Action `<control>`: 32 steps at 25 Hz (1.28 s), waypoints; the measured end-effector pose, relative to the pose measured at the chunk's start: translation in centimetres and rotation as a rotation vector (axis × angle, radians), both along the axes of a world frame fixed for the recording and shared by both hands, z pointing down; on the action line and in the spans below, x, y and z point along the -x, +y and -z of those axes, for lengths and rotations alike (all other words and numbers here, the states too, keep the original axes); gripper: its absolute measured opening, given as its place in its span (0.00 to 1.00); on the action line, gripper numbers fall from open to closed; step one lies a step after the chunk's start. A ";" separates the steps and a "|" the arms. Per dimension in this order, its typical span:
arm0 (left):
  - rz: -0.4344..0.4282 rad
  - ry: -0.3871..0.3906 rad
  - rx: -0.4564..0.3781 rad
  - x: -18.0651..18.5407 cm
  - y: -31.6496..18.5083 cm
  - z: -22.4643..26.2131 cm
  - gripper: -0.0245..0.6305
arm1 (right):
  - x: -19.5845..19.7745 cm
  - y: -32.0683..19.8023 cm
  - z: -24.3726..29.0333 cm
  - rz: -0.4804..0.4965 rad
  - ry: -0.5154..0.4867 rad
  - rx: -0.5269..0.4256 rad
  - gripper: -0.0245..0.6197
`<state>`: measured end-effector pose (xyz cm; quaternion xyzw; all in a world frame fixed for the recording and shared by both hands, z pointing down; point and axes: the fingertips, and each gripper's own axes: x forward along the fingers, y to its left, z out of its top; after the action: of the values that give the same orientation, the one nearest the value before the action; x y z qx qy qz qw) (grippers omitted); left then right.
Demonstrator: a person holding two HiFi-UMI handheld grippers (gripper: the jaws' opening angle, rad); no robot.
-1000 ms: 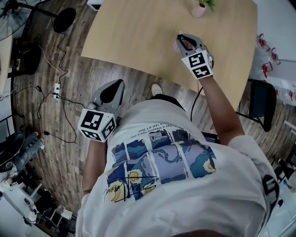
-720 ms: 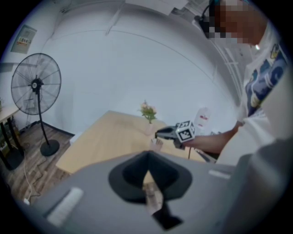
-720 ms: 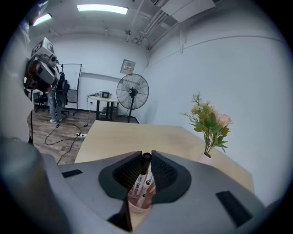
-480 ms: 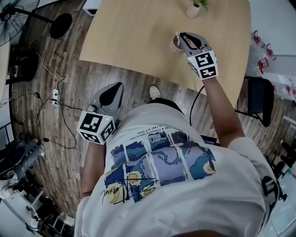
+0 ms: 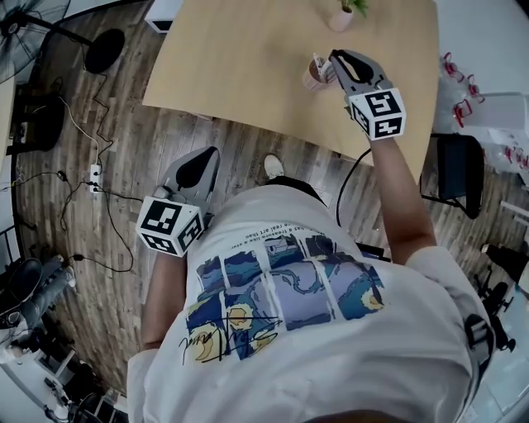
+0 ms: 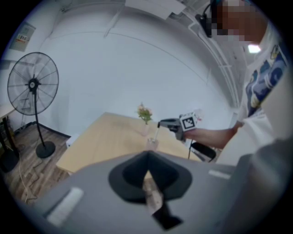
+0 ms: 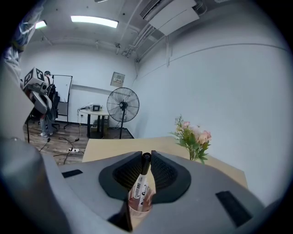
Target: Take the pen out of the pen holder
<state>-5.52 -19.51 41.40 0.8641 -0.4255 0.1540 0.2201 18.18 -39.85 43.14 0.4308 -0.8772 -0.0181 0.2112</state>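
Light wooden tabletop fills the upper part of the head view. Its left half and near edge are bare, and plank floor spreads below it. The pen holder, a pinkish cup, stands toward the table's right side. A small pot of flowers sits near the far edge just beyond it.

The right gripper reaches over the cup from the right. Its own view shows the jaws pinched on the black cap of the pen, whose lower end stands in the cup.

The left gripper hangs off the table over the floor, near a shoe. Its view shows the jaws pressed together with nothing between them.

A power strip with cables lies on the floor at left, and a dark chair stands by the table's right corner. Only the gripper views show the standing fan upright against the white wall.
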 end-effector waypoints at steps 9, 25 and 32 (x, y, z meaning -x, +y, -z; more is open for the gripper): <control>-0.023 0.030 -0.018 1.6 2.3 0.0 0.05 | 1.4 3.3 4.9 -0.004 -0.022 -0.070 0.12; -0.082 0.085 -0.037 3.4 7.2 -0.1 0.05 | 4.3 13.1 11.1 0.016 -0.063 -0.106 0.12; -0.117 0.103 -0.025 3.7 10.2 -0.9 0.05 | 5.7 17.9 12.2 0.027 -0.072 -0.101 0.12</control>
<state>-9.21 -9.32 42.33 0.8971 -0.3642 0.1165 0.2214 12.47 -21.98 30.97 0.4292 -0.8880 -0.0495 0.1573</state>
